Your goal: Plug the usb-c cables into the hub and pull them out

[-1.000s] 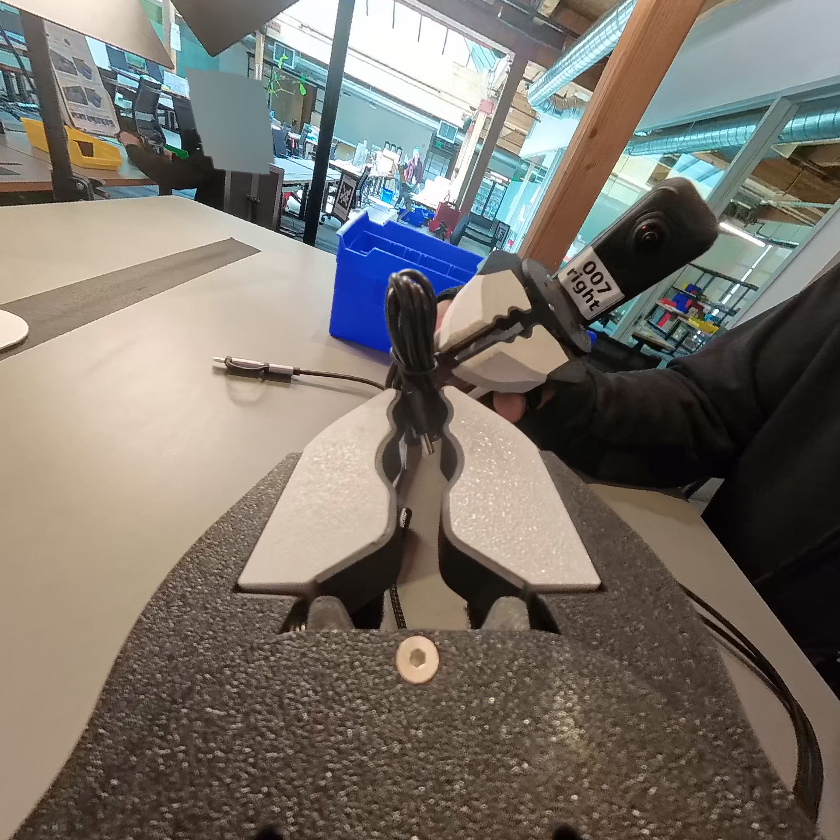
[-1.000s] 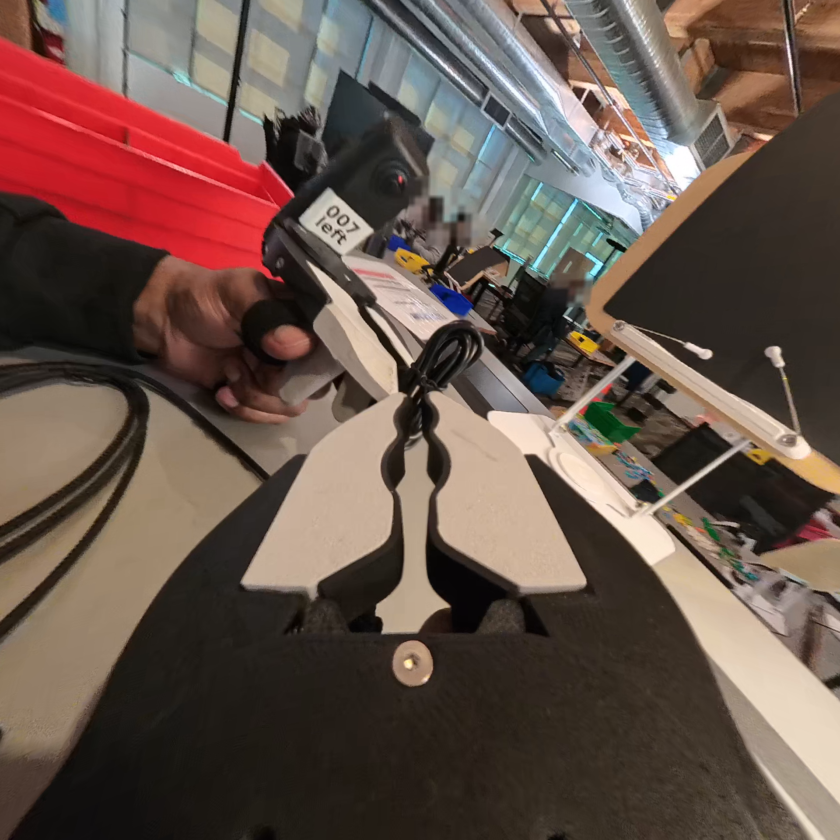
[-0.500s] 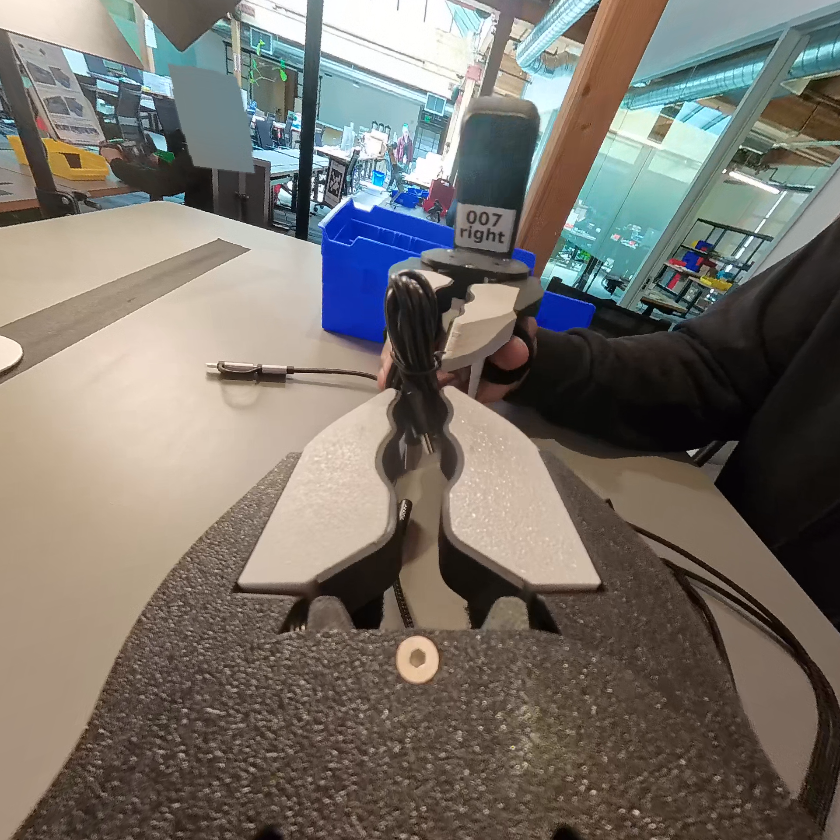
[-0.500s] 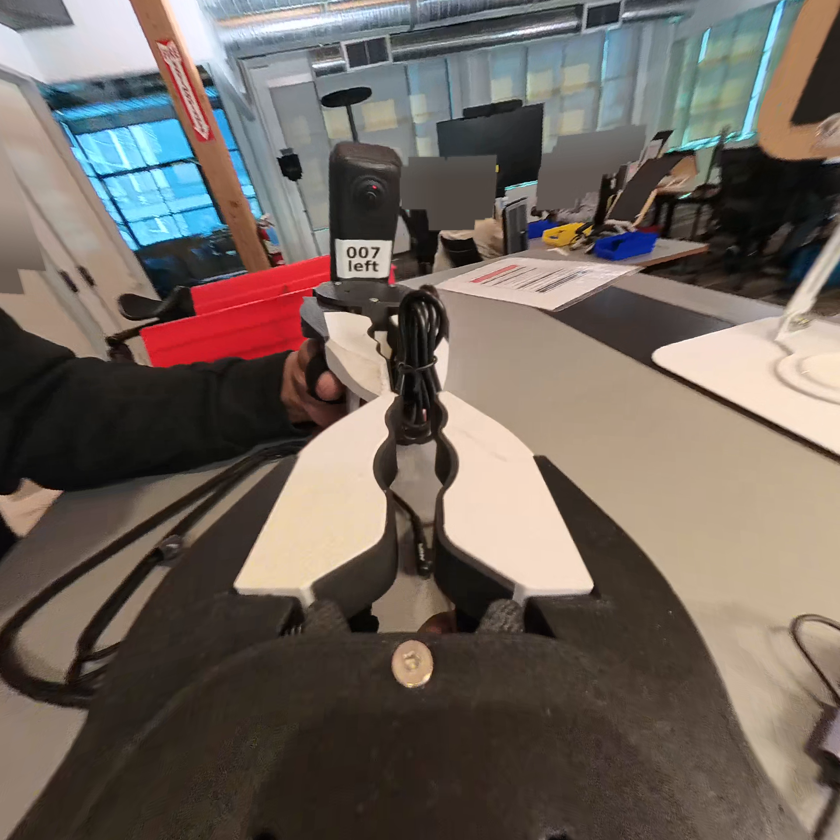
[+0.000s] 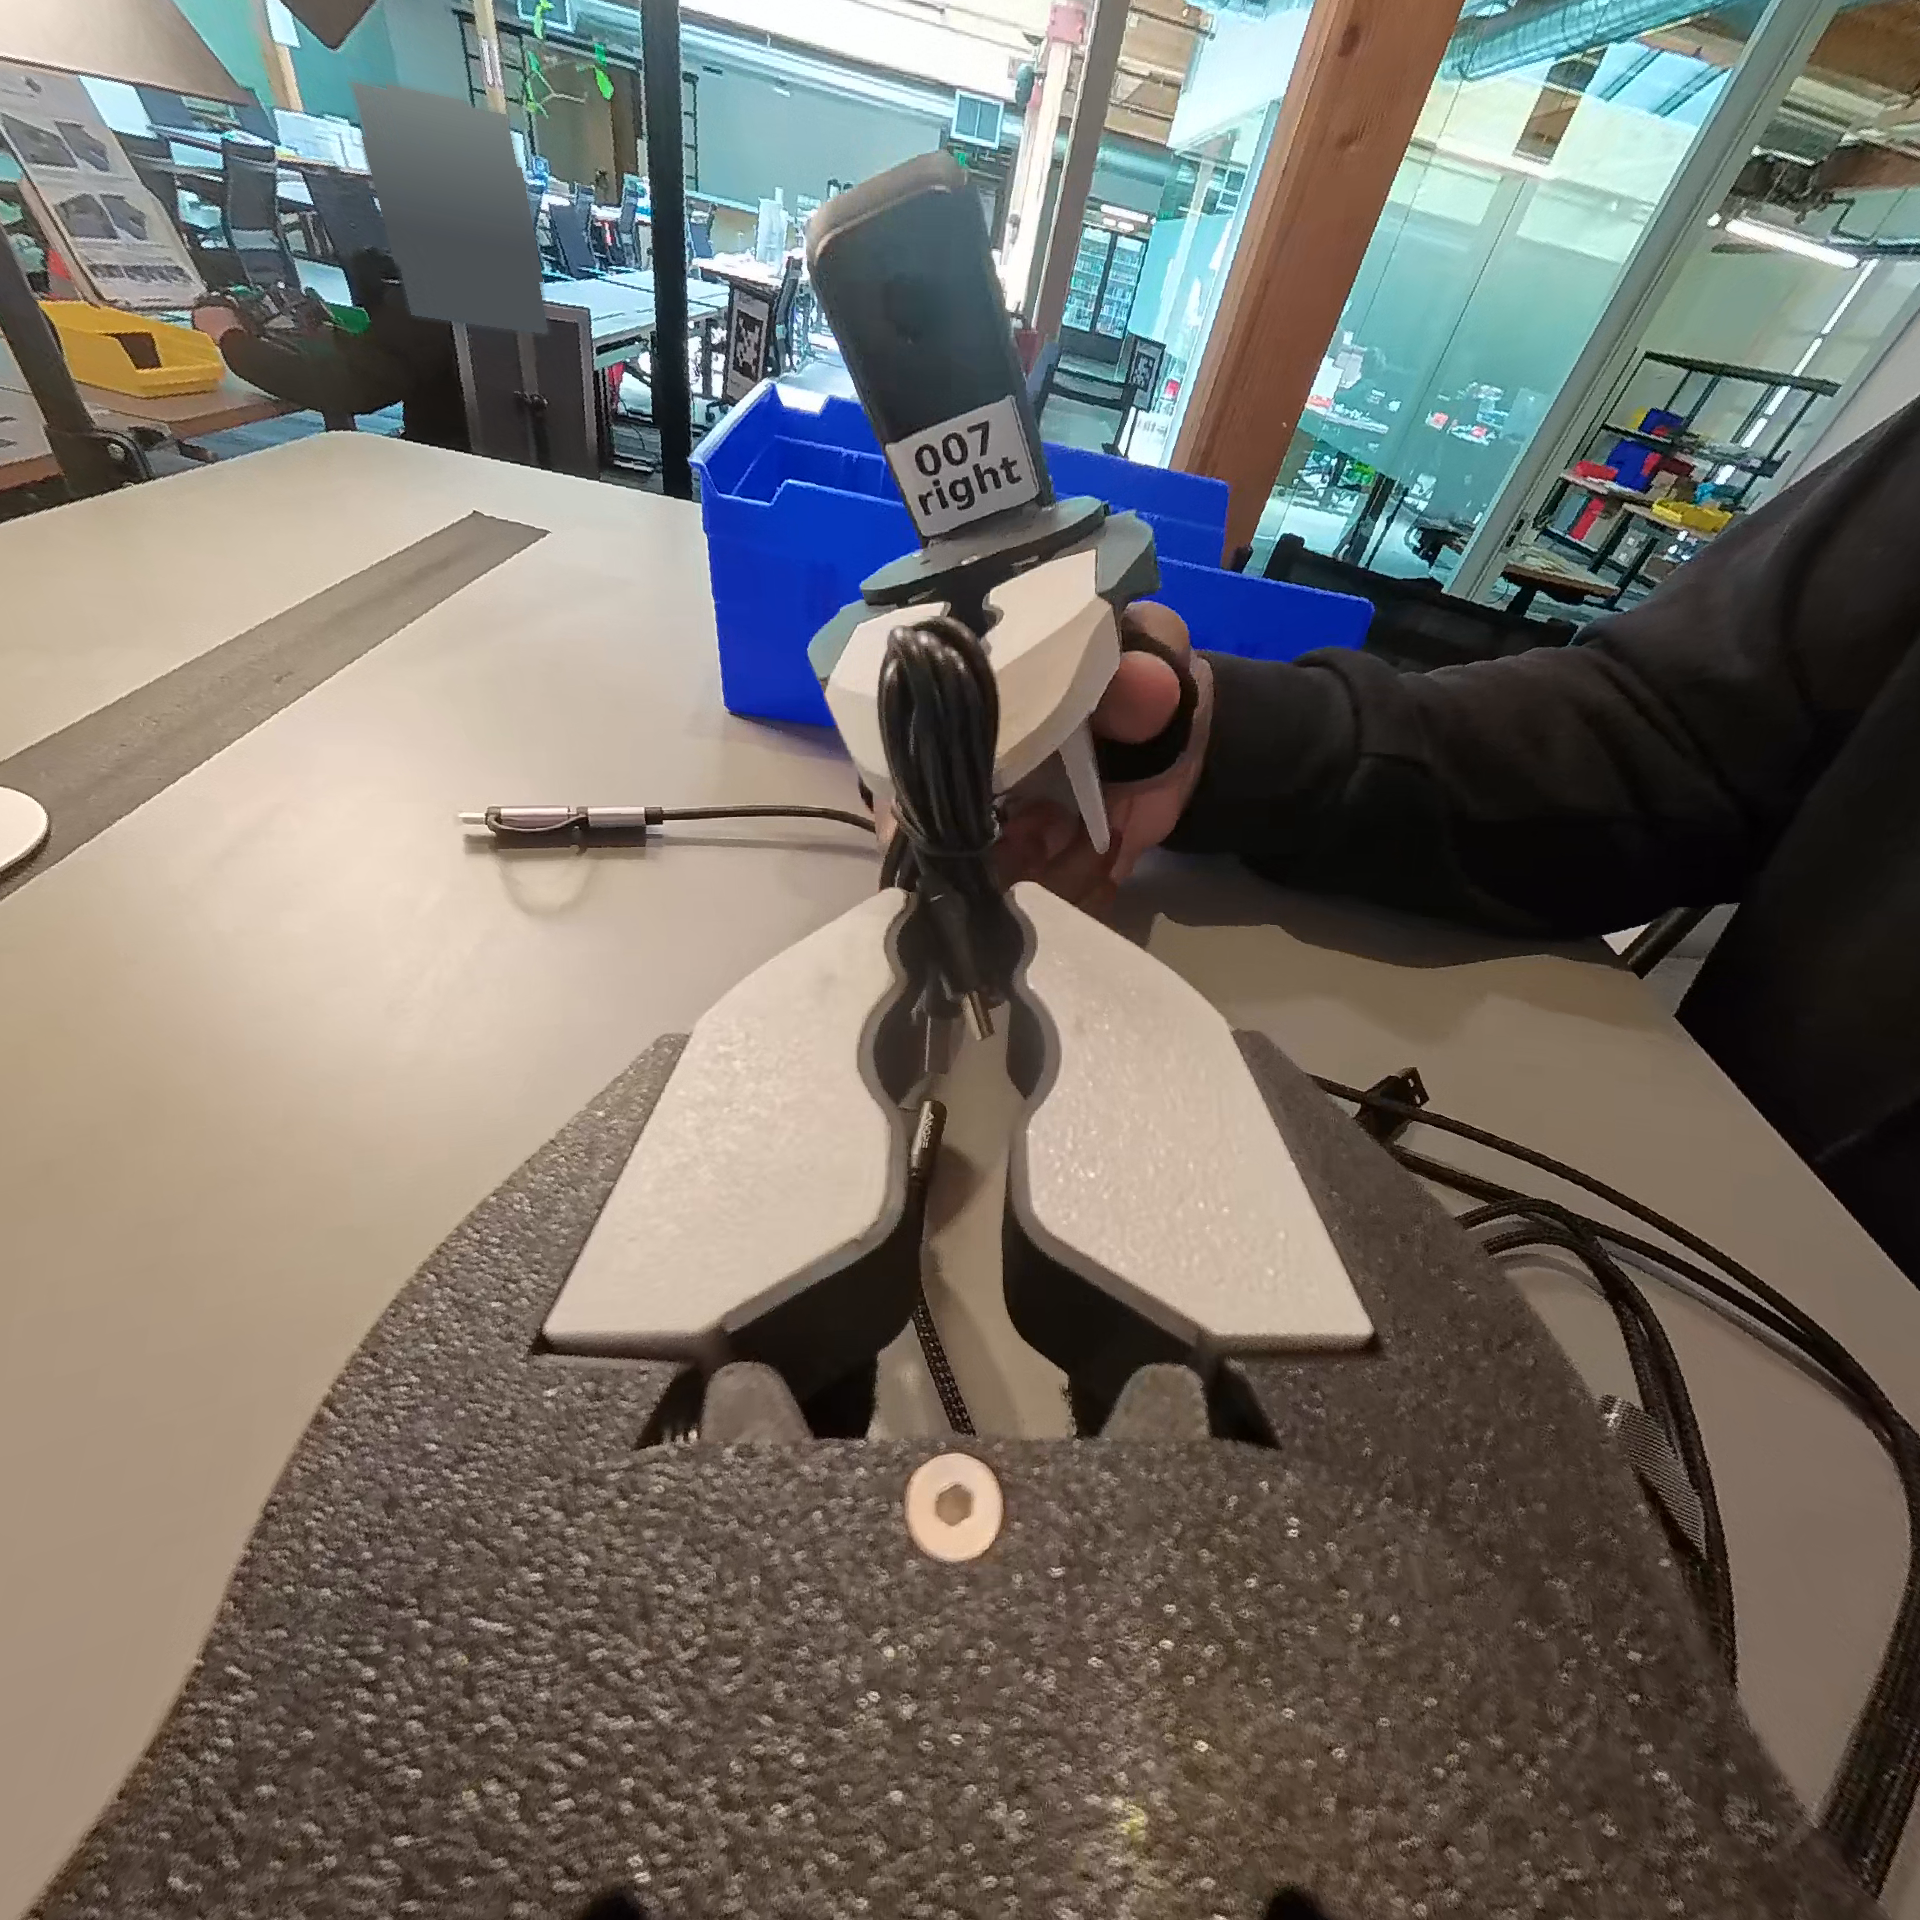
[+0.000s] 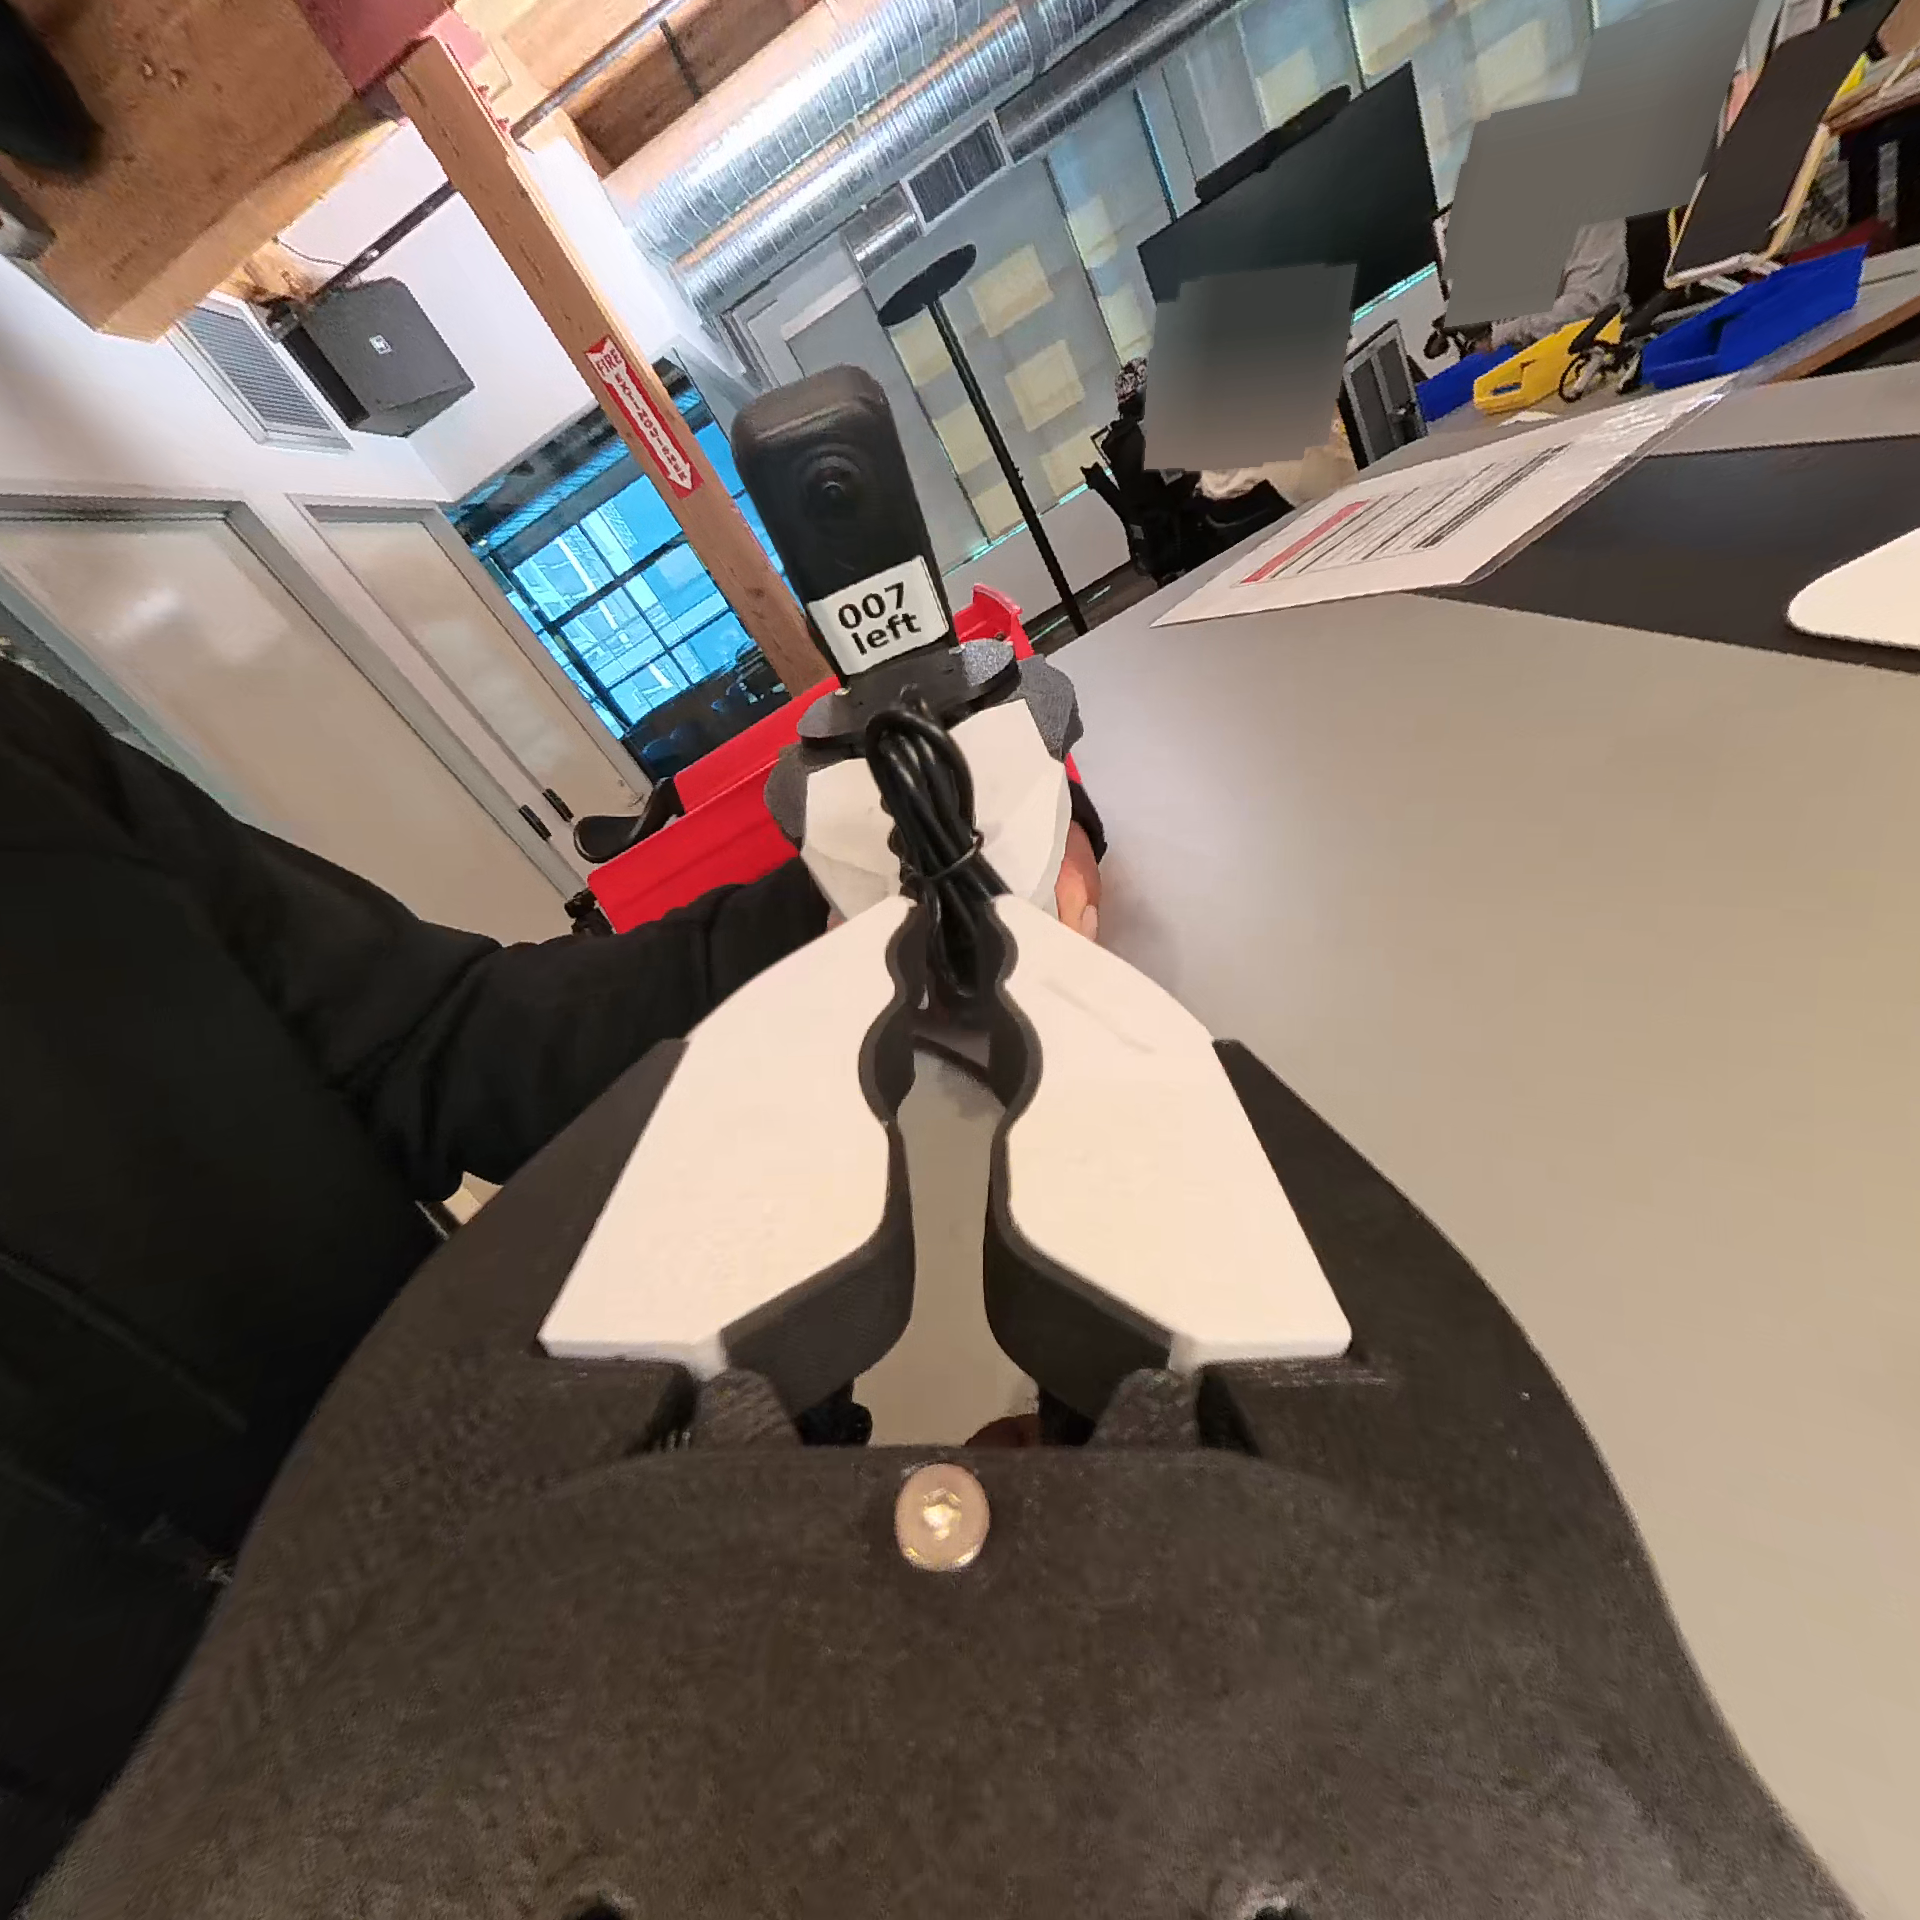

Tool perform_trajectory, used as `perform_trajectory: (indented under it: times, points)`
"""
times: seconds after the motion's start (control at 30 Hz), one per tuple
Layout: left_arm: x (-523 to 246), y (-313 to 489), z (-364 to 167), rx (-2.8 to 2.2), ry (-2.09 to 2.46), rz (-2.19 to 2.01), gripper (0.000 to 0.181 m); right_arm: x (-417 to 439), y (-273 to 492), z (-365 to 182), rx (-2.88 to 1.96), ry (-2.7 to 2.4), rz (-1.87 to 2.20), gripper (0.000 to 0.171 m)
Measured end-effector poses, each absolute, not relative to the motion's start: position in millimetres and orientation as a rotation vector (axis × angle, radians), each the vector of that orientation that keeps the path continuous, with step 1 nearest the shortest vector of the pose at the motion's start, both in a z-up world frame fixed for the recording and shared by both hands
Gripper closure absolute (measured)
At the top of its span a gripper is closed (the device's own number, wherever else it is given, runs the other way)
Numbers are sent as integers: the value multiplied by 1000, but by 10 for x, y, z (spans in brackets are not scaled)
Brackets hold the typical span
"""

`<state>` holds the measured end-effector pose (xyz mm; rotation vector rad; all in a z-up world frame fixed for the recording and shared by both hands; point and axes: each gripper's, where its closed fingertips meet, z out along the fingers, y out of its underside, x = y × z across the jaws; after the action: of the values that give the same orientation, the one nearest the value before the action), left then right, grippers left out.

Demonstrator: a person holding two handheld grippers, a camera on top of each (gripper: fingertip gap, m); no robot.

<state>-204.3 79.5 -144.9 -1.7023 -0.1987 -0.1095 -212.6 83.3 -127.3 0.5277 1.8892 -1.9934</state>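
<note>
Both grey two-finger grippers, left [image 5: 956, 935] and right [image 6: 951, 935], clamp one tied black cable bundle [image 5: 940, 748] at twelve o'clock; opposing pulls could yank it free.

Black cable bundle [image 5: 940, 748], blue bin [image 5: 790, 582], grey table [image 5: 260, 1039].

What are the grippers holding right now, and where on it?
Both grip one bundled black cable: left gripper and right gripper pinch its lower end.
</note>
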Motion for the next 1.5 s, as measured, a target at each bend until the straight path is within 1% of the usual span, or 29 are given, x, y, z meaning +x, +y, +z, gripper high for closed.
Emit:
perform_trajectory:
  times: [0.07, 0.2, 0.7, 0.83, 1.0, 1.13, 1.5]
  points:
    - [-2031, 807, -1466, -1717, -191, -105, 168, -2107, 810, -1302, 525, 1909, -1966, 162]
    - [-2037, 811, -1474, -1722, -194, -101, 168, -2104, 803, -1301, 523, 1932, -1964, 170]
    - [-2141, 800, -1557, -1770, -275, -78, 168, -2187, 835, -1195, 385, 2326, -2242, 171]
    - [-2161, 809, -1584, -1787, -291, -70, 168, -2142, 815, -1166, 286, 2435, -2300, 171]
    - [-2227, 772, -1551, -1750, -339, -71, 168, -2090, 755, -1232, 158, 2608, -2278, 170]
    - [-2273, 731, -1509, -1707, -369, -81, 168, -2096, 701, -1389, 95, 2762, -2186, 171]
    - [-2207, 713, -1403, -1630, -324, -140, 168, -2338, 795, -1492, 241, 2961, -2136, 170]
